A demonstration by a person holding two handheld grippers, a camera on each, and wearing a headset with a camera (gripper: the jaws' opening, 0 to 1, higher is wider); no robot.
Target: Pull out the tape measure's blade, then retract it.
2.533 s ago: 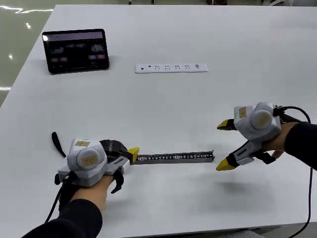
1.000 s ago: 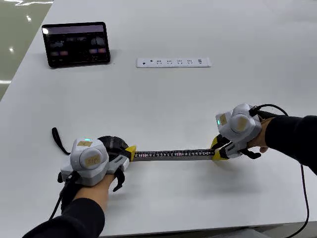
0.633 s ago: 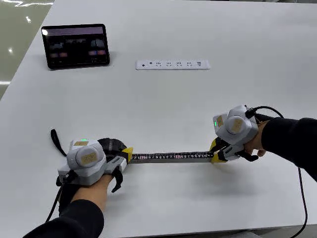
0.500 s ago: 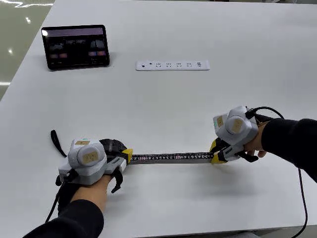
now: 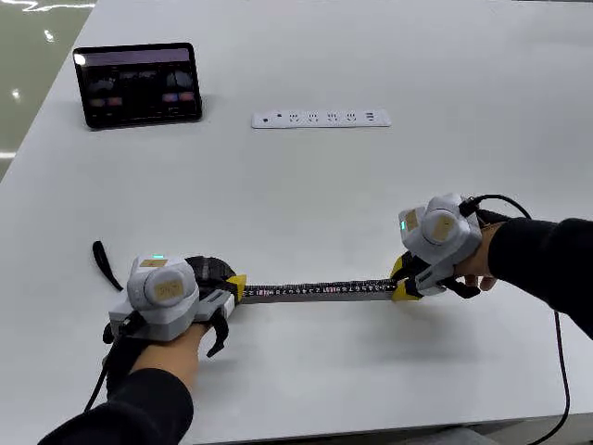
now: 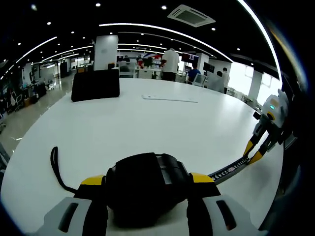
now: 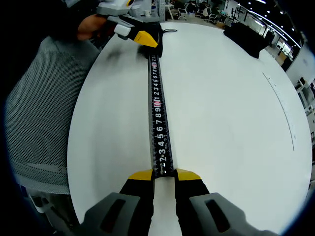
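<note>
Plainly one tape measure (image 5: 211, 271): black rounded case (image 6: 146, 184) with a thin black strap (image 5: 104, 264) trailing off behind it, plus a dark blade (image 7: 157, 113) printed with white numerals and a few red marks, drawn out straight and lying flat along the white surface (image 5: 306, 204).

Counted: one case, one blade, one strap, two grippers, one dark tablet (image 5: 139, 83) propped at the far left, one white power strip (image 5: 320, 118) to the right of it — both well apart from the tape.

Case clamped between the yellow-tipped fingers (image 6: 202, 178) of the left gripper (image 5: 220, 276), one finger on each side, spread about as wide as the case itself.

Blade running from the case's mouth rightward to the right gripper (image 7: 164, 175), free end pinched between that gripper's fingers, set narrow with just the blade's width between them. Low numerals nearest the right fingers, higher ones toward the case.
</note>
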